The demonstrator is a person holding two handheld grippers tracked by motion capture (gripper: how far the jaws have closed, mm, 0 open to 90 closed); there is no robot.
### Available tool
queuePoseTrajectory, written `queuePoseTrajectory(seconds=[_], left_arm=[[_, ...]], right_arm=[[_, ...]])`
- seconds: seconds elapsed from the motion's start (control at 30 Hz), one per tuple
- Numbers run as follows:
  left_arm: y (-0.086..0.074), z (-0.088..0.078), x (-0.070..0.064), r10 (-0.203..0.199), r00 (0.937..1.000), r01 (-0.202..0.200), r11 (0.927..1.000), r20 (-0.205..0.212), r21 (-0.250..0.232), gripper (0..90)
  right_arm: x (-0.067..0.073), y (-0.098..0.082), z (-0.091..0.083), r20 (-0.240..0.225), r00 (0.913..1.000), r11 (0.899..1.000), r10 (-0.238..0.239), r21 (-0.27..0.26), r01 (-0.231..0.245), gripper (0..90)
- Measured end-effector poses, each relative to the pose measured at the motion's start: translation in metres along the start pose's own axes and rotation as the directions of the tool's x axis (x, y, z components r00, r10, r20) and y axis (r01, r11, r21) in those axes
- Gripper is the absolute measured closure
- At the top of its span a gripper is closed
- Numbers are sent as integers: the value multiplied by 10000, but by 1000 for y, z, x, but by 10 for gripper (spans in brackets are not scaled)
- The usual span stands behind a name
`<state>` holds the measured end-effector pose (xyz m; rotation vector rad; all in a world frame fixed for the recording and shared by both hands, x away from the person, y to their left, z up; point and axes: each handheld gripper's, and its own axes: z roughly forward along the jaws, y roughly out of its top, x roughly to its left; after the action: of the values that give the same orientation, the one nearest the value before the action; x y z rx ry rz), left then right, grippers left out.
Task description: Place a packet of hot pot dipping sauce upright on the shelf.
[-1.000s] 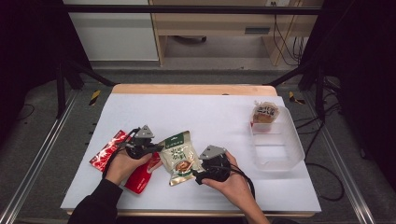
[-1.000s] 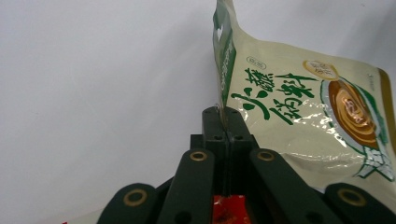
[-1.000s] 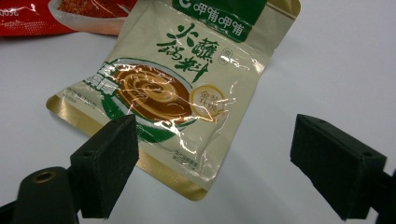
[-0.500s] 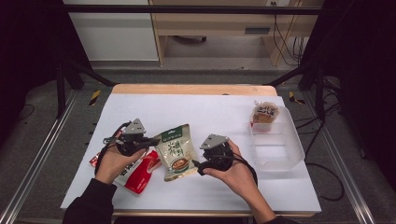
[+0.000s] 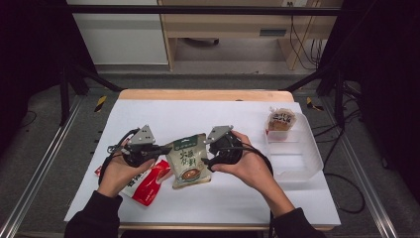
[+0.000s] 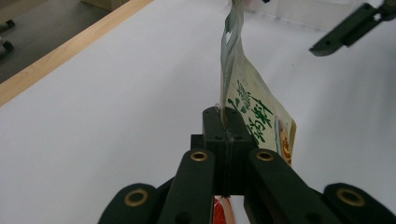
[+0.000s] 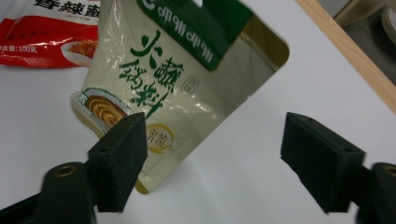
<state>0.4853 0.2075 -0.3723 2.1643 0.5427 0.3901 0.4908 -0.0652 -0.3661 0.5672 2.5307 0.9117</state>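
From the high view, your left gripper (image 5: 159,148) pinches the left edge of the green-and-cream sauce pouch (image 5: 187,159), which hangs tilted just above the white table (image 5: 218,116); your right gripper (image 5: 209,154) sits just beside the pouch's right edge, not on it; a red snack packet (image 5: 148,181) lies on the table under your left hand, and a clear plastic bin (image 5: 297,156) stands well off to the right with a wrapped bun (image 5: 281,120) at its far end.

In the left gripper view, the jaws are pressed tight together on the pouch's (image 6: 247,100) thin side seam; the pouch rises edge-on from them, clear of the table, and the tip of the other gripper shows at the upper right.

In the right gripper view, your jaws stand apart with nothing between the pads (image 7: 122,158); they have just been closing a little, yet the pouch (image 7: 163,93) hangs beyond the left pad, untouched, with the red packet (image 7: 51,37) behind it.

You seem to be mid-lift, with a two-handed hold or a hand-over likely coming; next, bring the right jaws around the pouch's free edge before squeezing, and keep the left pinch firm so the pouch does not swing.
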Motion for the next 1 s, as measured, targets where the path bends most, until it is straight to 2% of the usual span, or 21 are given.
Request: queuePoseTrajectory(seconds=[0.03,0.07,0.17,0.33,0.37,0.47,0.53,0.63,0.67,0.7,0.73,0.77,0.8,0.87,0.93,1.0], left_arm=[[1,0,-1,31,10000,-31,10000,1,-1,900],[2,-1,-1,97,10000,-97,10000,6,2,900],[3,-2,-3,168,9998,-168,9999,41,-26,900],[4,-2,-5,208,9997,-207,9998,104,-66,900],[5,-3,-5,269,9996,-268,9996,119,-64,900],[5,-3,-6,311,9994,-310,9995,159,-90,900],[5,-3,-6,367,9992,-365,9993,167,-113,900],[5,-4,-8,421,9989,-418,9990,184,-171,900],[5,-4,-8,428,9988,-423,9989,223,-203,900],[6,-4,-8,447,9987,-442,9988,233,-223,900],[6,-5,-8,447,9987,-442,9988,231,-234,900],[6,-5,-8,455,9987,-449,9987,242,-219,900],[6,-5,-8,464,9986,-459,9987,247,-223,900],[6,-5,-8,437,9988,-433,9989,240,-190,900],[5,-4,-7,359,9991,-356,9992,204,-179,900],[3,-4,-5,252,9994,-247,9995,249,-193,900]], right_arm=[[-1,3,0,-68,10000,9999,-64,88,65,271],[-2,7,1,-184,9993,9991,-319,289,324,276],[-4,14,5,-271,9982,9973,-526,491,539,284],[-11,22,8,-410,9968,9952,-683,670,709,319],[-14,26,9,-533,9950,9943,-847,596,878,376],[-16,30,10,-747,9923,9935,-988,493,1026,420],[-15,37,13,-1081,9864,9897,-1235,591,1304,471],[-15,40,16,-1197,9838,9870,-1332,745,1427,507],[-15,41,18,-1352,9808,9836,-1402,942,1536,562],[-15,41,18,-1352,9808,9836,-1402,942,1536,562],[-16,41,19,-1432,9789,9819,-1457,1000,1608,605],[-15,40,21,-1538,9753,9796,-1584,991,1748,685],[-15,40,21,-1538,9753,9796,-1584,991,1748,685],[-13,41,21,-1617,9716,9763,-1730,1018,1908,759],[-11,41,21,-1587,9718,9754,-1743,1071,1924,830],[-11,41,20,-1634,9687,9726,-1870,1081,2060,873]])
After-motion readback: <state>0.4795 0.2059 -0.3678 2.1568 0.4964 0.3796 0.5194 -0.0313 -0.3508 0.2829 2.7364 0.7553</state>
